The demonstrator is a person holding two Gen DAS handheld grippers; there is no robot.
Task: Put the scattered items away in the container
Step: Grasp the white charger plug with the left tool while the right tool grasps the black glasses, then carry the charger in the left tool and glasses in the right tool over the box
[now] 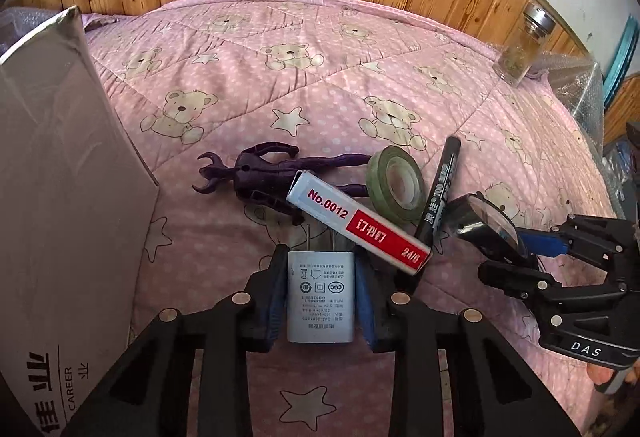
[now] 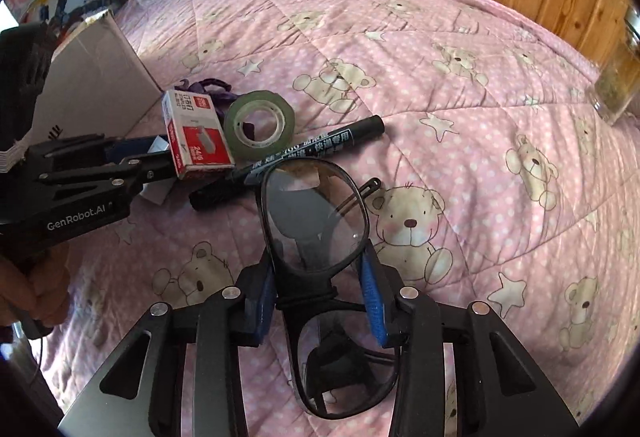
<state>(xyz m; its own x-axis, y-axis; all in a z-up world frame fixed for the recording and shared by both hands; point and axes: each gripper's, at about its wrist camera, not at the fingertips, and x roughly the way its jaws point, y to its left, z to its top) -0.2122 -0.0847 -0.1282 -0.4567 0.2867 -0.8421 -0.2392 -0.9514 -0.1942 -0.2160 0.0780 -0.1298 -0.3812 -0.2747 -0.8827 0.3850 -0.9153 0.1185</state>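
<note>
Left gripper point(image 1: 320, 293) jaws pinching white charger point(image 1: 321, 297), right gripper point(image 2: 320, 297) jaws pinching glasses point(image 2: 316, 221)

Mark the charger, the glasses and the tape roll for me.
charger point(image 1: 321, 297): left wrist view, on its printed label face.
glasses point(image 2: 316, 221): right wrist view, on the upper lens.
tape roll point(image 2: 260, 125): right wrist view, on its green outer band.
</note>
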